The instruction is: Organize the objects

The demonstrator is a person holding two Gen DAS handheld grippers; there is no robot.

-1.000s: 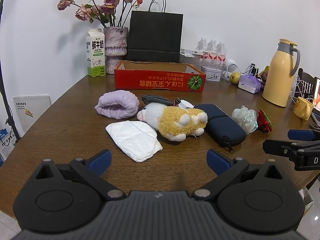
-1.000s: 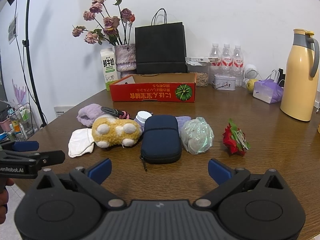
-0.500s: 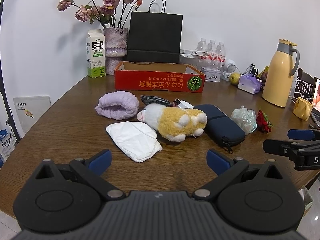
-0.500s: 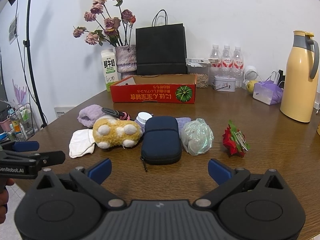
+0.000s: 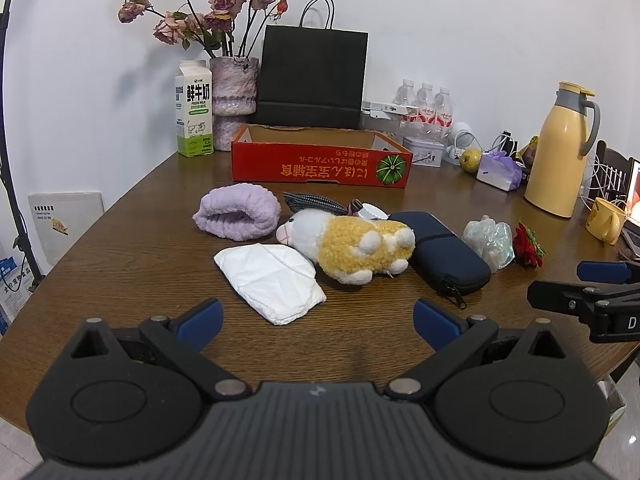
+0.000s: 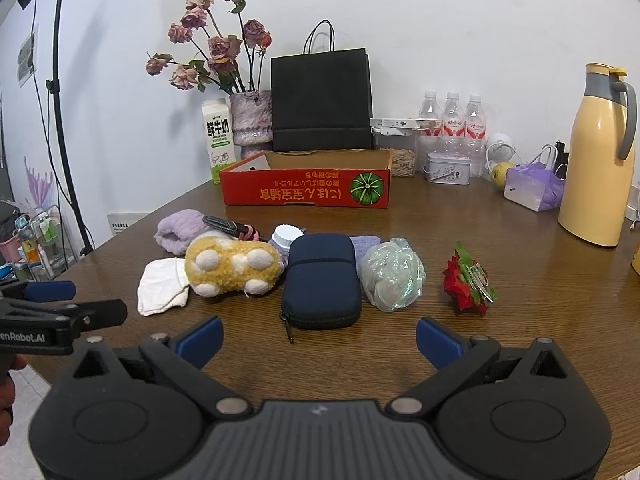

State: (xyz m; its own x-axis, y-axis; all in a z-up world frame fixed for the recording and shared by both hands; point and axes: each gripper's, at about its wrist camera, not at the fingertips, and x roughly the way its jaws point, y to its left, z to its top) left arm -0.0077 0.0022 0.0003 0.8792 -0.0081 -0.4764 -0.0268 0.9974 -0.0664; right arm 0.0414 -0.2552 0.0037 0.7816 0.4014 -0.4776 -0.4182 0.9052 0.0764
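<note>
The table [image 6: 500, 320] is made of dark grained wood. The plush sheep [image 5: 352, 246] is covered with curly fleece. The red box [image 6: 306, 188] is of printed cardboard, the thermos [image 6: 598, 160] of glossy plastic.

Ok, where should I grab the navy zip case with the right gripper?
Grip the navy zippered fabric case across its short width at mid-length, coming from above. It lies flat, long axis pointing away from the right gripper, whose jaws are open. The yellow plush toy crowds its left edge, so descend straight.
</note>
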